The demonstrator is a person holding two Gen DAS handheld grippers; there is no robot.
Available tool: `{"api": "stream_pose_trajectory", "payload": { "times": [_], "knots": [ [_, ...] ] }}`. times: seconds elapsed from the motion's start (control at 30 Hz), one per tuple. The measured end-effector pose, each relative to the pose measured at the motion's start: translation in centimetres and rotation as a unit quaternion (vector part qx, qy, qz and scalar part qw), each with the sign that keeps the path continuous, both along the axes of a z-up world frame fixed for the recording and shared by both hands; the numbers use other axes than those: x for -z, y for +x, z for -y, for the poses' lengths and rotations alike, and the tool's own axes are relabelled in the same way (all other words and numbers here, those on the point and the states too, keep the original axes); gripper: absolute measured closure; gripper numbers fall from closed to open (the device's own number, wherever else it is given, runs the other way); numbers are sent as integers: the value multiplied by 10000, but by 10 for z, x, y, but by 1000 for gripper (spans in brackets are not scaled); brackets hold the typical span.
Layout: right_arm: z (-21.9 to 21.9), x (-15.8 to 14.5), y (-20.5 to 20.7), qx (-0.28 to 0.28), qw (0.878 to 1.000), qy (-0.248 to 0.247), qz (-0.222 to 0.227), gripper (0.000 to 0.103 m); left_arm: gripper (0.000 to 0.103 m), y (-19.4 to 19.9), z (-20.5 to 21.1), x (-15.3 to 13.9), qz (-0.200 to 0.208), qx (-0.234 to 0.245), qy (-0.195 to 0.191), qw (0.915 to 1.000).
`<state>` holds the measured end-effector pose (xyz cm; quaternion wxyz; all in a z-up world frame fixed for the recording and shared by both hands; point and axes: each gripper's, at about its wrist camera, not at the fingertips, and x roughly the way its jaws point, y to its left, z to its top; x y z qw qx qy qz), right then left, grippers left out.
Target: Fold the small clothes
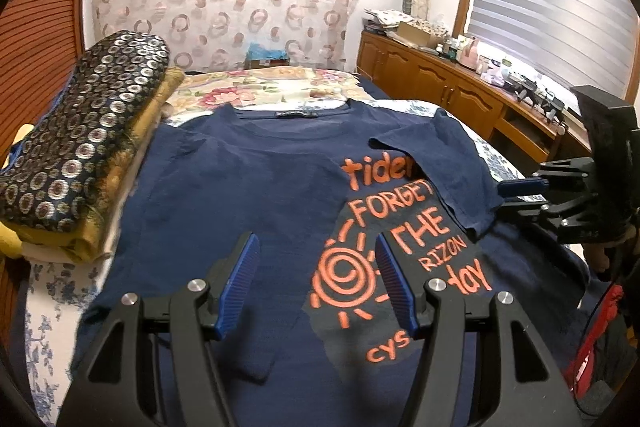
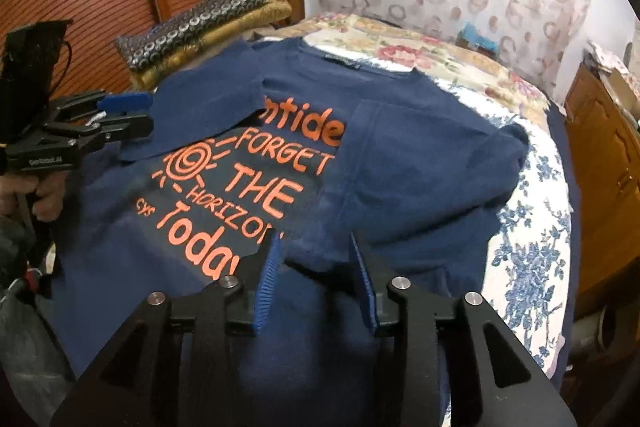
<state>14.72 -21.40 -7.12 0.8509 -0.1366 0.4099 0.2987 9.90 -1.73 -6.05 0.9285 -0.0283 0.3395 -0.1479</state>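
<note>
- A stack of folded cloths (image 1: pixel 80 163) sits at the far left of the bed, a dark circle-patterned one on top of gold ones, just beside the shirt's edge.
- The navy T-shirt (image 1: pixel 248 195) lies spread on the flowered bedsheet (image 1: pixel 52 307), collar away from the person, with orange print showing in its middle.
- Its left side is folded in over the print; the right sleeve (image 1: pixel 440 163) is folded in over the letters too.
- The left gripper (image 1: pixel 316 251) hangs over the lower shirt, blue fingers apart with nothing between them.
- The right gripper (image 2: pixel 316 247) hangs over the folded part near the hem, fingers also apart, holding nothing.
- A wooden cabinet (image 1: pixel 440 79) stands along the right wall, its top cluttered.
</note>
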Motion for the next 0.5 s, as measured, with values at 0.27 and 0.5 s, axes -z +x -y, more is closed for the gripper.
{"api": "stream_pose_trajectory", "payload": {
  "times": [0.27,0.5],
  "knots": [
    [20,-10,17,545,9980,25,326,54,43,10,-43,-14,196,-446,213,9986],
    [44,-3,56,1064,9938,96,316,51,51,55,-75,-16,2,-386,437,9983]
  ]
}}
